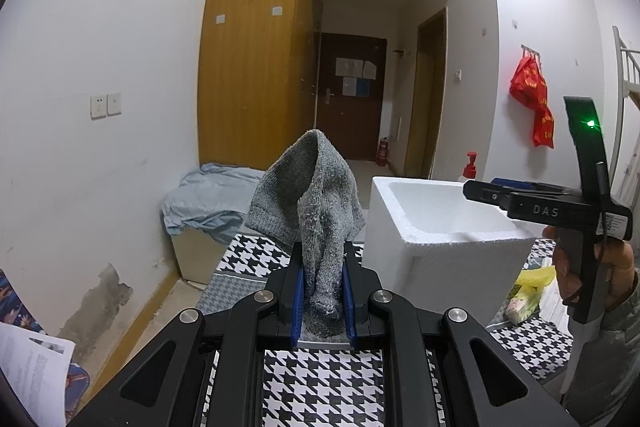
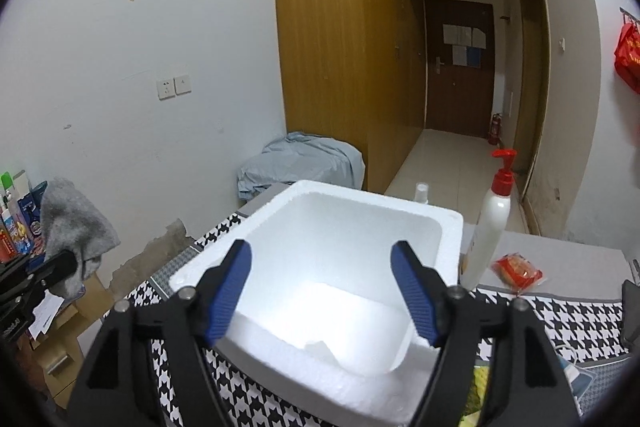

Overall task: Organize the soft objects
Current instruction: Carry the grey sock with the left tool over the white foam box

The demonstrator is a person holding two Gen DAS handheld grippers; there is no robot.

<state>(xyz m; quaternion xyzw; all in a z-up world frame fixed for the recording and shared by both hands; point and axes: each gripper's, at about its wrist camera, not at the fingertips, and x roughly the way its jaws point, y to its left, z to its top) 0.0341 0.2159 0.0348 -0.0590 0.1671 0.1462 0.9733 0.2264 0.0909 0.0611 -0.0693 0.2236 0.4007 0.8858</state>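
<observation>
1. The left gripper [image 1: 322, 297] was clamped on a grey knitted sock [image 1: 312, 203]; its blue pads [image 1: 297, 301] pressed the sock's lower part from both sides, and the rest stood up in a floppy peak above the fingers.
2. The sock was held up over the houndstooth cloth [image 1: 320, 379], just to the left of the white foam box [image 1: 424, 231] and outside it.
3. The right gripper [image 2: 322, 291] stood wide open with nothing between its blue pads [image 2: 230, 291], pointing down into the foam box [image 2: 448, 227].
4. The box's hollow showed only white walls and a white floor with a raised step of foam; whether anything soft lay in it could not be told, as the inside was washed out by glare.
5. In the left wrist view the right gripper [image 1: 500, 193] reached over the box's right rim, held in a hand [image 1: 588, 267].
6. A white pump bottle with a red top [image 2: 494, 223] stood just right of the box, a small red packet [image 2: 516, 273] lay near the bottle's foot, and a small clear bottle [image 2: 421, 191] showed behind the box's far rim.
7. A yellow plastic bag [image 1: 532, 287] lay on the cloth close to the box's near right corner.
8. Beyond the box, against the wall by the wooden wardrobe [image 2: 340, 47], a pale blue sheet [image 2: 300, 163] lay crumpled over a low unit.
</observation>
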